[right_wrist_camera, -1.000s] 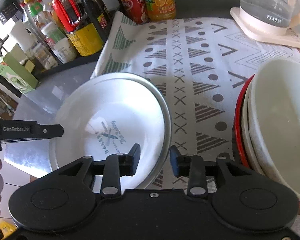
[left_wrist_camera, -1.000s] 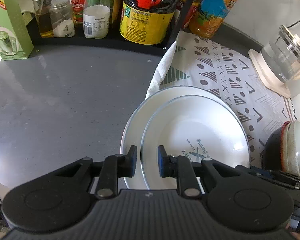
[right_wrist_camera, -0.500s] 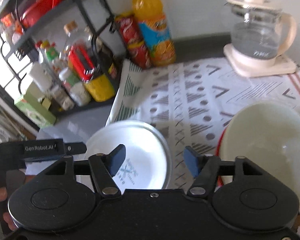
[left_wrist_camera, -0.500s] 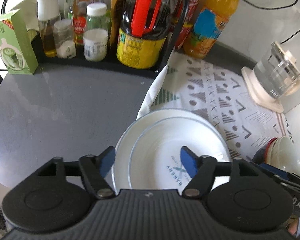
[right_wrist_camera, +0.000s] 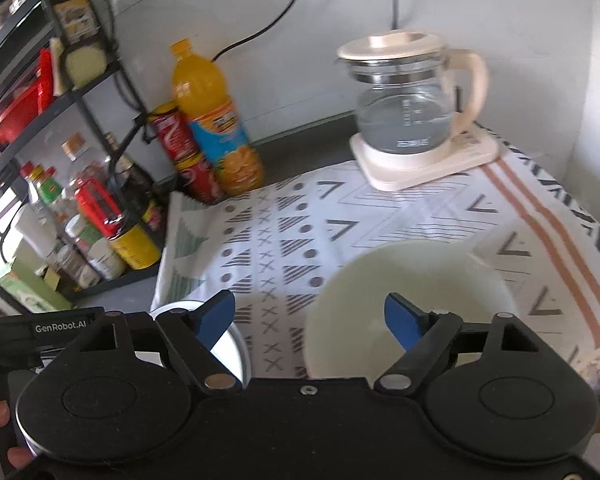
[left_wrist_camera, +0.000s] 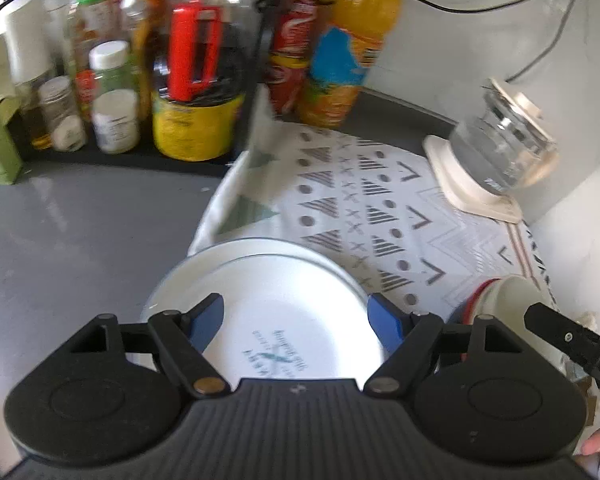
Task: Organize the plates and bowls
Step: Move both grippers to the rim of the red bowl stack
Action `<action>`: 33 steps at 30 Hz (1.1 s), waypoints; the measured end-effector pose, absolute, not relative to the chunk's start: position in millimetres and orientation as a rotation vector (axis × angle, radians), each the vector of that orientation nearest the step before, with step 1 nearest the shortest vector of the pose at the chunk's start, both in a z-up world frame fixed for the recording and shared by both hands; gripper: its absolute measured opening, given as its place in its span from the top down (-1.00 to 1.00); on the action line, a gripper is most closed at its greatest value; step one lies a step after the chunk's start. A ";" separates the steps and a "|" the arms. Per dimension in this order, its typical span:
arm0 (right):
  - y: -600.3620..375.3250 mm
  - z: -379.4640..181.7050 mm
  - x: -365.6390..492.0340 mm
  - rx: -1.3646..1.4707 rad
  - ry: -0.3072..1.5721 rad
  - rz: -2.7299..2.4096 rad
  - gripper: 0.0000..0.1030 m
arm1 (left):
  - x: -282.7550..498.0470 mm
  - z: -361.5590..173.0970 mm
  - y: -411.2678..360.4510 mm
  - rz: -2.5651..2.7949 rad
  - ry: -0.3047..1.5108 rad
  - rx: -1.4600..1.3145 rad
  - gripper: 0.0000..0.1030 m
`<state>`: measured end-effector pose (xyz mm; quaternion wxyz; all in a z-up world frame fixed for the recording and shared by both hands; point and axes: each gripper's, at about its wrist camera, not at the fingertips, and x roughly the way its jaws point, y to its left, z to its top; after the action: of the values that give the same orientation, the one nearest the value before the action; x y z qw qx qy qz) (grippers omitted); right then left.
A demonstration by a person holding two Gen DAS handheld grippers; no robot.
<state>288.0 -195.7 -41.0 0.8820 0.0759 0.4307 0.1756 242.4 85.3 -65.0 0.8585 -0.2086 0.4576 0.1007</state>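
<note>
White plates (left_wrist_camera: 276, 320) are seen stacked at the patterned cloth's (left_wrist_camera: 380, 208) edge on the bench, nested bowls (right_wrist_camera: 412, 304) beside, both grippers' fingers spread wide, nothing gripped, apparently released.

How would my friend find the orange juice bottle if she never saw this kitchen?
Look where the patterned white cloth meets the back wall. The tall plastic bottle of orange juice stands at the cloth's far left corner, beside two stacked red cans. It alone is bright orange with a blue label.
</note>
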 end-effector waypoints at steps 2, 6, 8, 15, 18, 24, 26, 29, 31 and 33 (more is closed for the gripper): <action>-203.1 -40.6 287.7 0.163 0.894 0.346 -0.60 | 248.6 -64.2 77.3 0.186 0.959 -0.431 -0.50; -216.2 -41.5 288.3 0.175 0.890 0.302 -0.68 | 259.4 -63.4 62.0 0.128 0.965 -0.426 -0.50; -221.8 -42.4 289.2 0.180 0.890 0.279 -0.72 | 264.2 -63.2 54.4 0.103 0.967 -0.422 -0.51; -240.7 -50.9 291.2 0.197 0.904 0.184 -0.78 | 281.3 -63.8 32.2 0.026 0.975 -0.400 -0.59; -249.2 -55.7 291.8 0.210 0.914 0.147 -0.78 | 288.8 -64.9 24.4 -0.004 0.977 -0.390 -0.59; -262.8 -68.8 293.5 0.240 0.952 0.082 -0.78 | 303.9 -70.0 10.2 -0.064 0.991 -0.378 -0.59; -266.5 -74.2 294.4 0.253 0.970 0.062 -0.78 | 308.8 -72.9 5.5 -0.080 0.999 -0.372 -0.59; -270.0 -81.3 295.1 0.270 0.992 0.041 -0.78 | 316.0 -78.9 -1.5 -0.105 1.017 -0.365 -0.59; -271.9 -85.5 295.6 0.282 1.005 0.033 -0.78 | 321.2 -84.4 -5.3 -0.123 1.032 -0.363 -0.59; -273.3 -90.4 297.1 0.292 1.022 0.026 -0.77 | 325.6 -89.8 -9.5 -0.138 1.047 -0.363 -0.59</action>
<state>297.1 -273.3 -90.4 0.8620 0.1394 0.4871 0.0123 325.6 -9.5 -89.8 0.8481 -0.1720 0.4969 -0.0655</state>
